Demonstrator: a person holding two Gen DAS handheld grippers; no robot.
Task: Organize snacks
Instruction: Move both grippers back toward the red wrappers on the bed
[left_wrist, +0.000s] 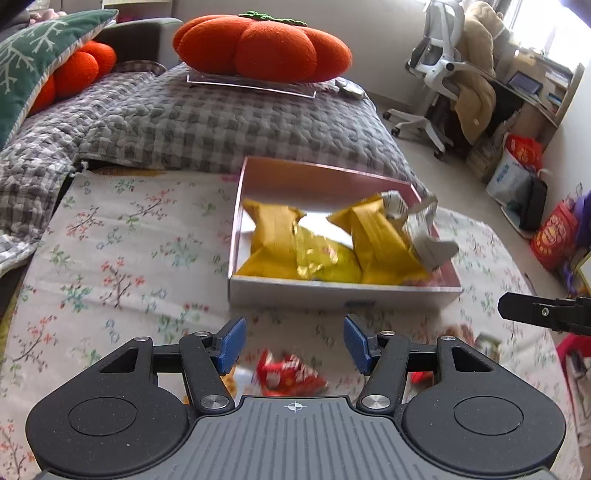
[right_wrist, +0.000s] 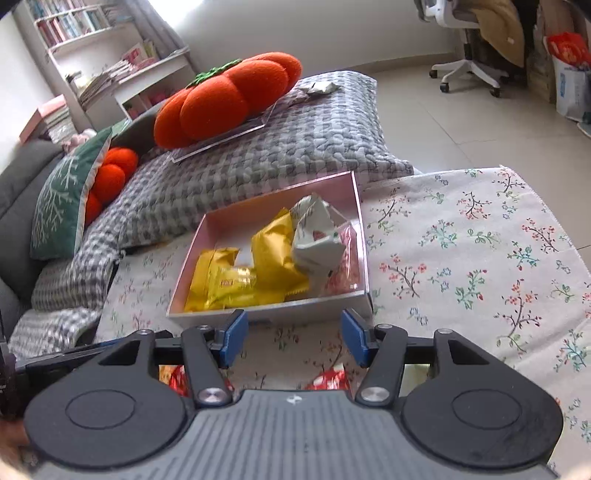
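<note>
— So, nearest first: what's under the grippers?

— A floral cloth (right_wrist: 480, 258) spread over the surface. The left gripper (left_wrist: 294, 345) has its blue pads spread apart with nothing between them; the right gripper (right_wrist: 293, 338) is likewise apart and empty. Just below the left one lies a red snack packet (left_wrist: 288, 374), blurred, and the right wrist view shows two patches of red wrapper near its fingers, partly hidden by the tool.

— And the snacks already put away?

— They sit in one pink box (right_wrist: 360, 229) on the cloth, just past both grippers. Inside I count three yellow packets (right_wrist: 273, 254), overlapping each other, and one crumpled white packet (right_wrist: 317, 240) at the box's right side. Something pinkish lies under the white one in the right corner; I cannot tell what.

— Further back?

— A grey checked blanket (left_wrist: 207, 122) bunched behind the box, and on it one large orange pumpkin cushion (left_wrist: 262, 46) resting on a clear flat sheet. At far left, a green pillow (left_wrist: 33, 62) with a white branch pattern leans over a second, smaller orange cushion (right_wrist: 110, 173).

— The room?

— Pale tiled floor at right, one white office chair (left_wrist: 439, 62) draped with tan fabric, bags along the far wall, and a white bookshelf (right_wrist: 96, 48) at far left.
</note>
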